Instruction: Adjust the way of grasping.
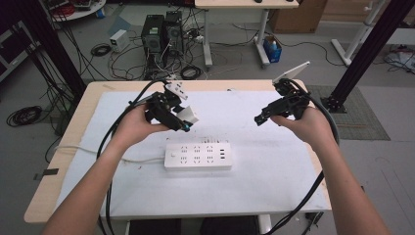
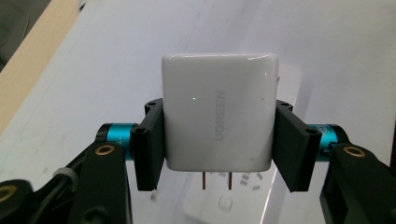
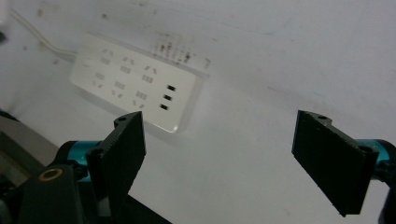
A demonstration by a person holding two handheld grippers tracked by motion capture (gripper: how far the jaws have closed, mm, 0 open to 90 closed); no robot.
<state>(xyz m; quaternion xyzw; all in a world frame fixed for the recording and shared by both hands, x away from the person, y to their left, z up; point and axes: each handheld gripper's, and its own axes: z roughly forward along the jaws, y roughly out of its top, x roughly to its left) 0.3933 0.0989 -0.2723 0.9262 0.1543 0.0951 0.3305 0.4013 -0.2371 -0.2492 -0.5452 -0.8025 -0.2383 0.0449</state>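
Broad white-covered table [image 1: 274, 186] underneath, with a white power strip [image 1: 197, 156] lying flat near its middle, cord trailing off to the left. Above and behind the strip, left gripper [image 1: 182, 122] raised off the surface and clamped on both sides of a white charger [image 2: 218, 112], two prongs pointing down toward the strip. Off to the right, right gripper [image 1: 260, 119] lifted too, jaws spread wide, nothing between them.

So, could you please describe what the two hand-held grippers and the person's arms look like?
Both the left hand-held gripper and the right hand-held gripper are black, with flat rectangular pads, teal collars, brass-coloured screws and thick black cables. The forearms are bare, without sleeves.
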